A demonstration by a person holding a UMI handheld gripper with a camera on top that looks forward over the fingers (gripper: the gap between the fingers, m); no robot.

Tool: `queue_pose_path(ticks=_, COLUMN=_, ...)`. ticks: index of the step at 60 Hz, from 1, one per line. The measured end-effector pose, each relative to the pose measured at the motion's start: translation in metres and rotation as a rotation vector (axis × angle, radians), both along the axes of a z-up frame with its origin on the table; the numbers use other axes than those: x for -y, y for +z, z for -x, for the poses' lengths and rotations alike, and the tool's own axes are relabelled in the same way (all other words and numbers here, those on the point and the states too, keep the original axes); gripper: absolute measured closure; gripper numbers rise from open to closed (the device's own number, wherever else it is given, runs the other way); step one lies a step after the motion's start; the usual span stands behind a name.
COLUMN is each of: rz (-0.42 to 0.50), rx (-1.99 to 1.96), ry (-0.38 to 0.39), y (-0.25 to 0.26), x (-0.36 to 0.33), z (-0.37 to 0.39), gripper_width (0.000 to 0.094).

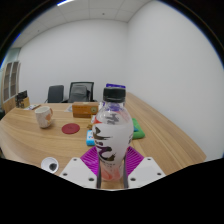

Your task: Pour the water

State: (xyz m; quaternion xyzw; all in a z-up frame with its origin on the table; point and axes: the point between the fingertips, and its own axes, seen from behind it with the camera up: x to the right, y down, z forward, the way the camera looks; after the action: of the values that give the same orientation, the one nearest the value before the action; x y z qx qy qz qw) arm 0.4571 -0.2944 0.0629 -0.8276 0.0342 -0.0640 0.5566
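Observation:
My gripper point(111, 170) is shut on a clear plastic bottle point(111, 135) with a purple cap and a white label with dark and pink marks. The bottle stands upright between the magenta pads point(92, 157), which press on its lower part from both sides, held above the wooden table point(40, 140). A pale cup point(42, 116) stands on the table beyond and to the left of the bottle. A round red coaster point(71, 129) lies between the cup and the bottle.
A green mat point(138, 130) lies on the table to the right behind the bottle. Dark office chairs point(80, 93) stand along the far side of the table. White walls close the room behind.

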Motion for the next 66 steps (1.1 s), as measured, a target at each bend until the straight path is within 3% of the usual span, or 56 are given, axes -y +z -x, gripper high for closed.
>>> queue_pose_path(ticks=12, rz=0.025, rx=0.135, ry=-0.039, y=0.027, x=-0.012, z=0.01, gripper_width=0.0637)
queue_pose_path(ticks=21, rz=0.042, rx=0.369, ry=-0.082, y=0.083, x=-0.039, z=0.014, gripper_width=0.0637)
queue_pose_path(ticks=32, rz=0.085, rx=0.841, ry=-0.069, y=0.156, x=-0.105, z=0.048, gripper_width=0.0637)
queue_pose_path(ticks=39, rz=0.146, rx=1.174, ry=-0.005, y=0.178, x=-0.143, z=0.091, gripper_width=0.0639)
queue_pose_path(ticks=45, rz=0.209, rx=1.442, ry=0.105, y=0.173, x=-0.177, z=0.13, gripper_width=0.064)
queue_pose_path(ticks=53, rz=0.365, rx=1.808, ry=0.215, y=0.145, x=-0.207, z=0.155, gripper_width=0.0637)
queue_pose_path(ticks=59, rz=0.389, rx=1.973, ry=0.282, y=0.13, x=-0.223, z=0.175, gripper_width=0.0637)
queue_pose_path(ticks=66, rz=0.408, rx=2.03, ry=0.301, y=0.118, x=-0.232, z=0.188, gripper_width=0.0637)
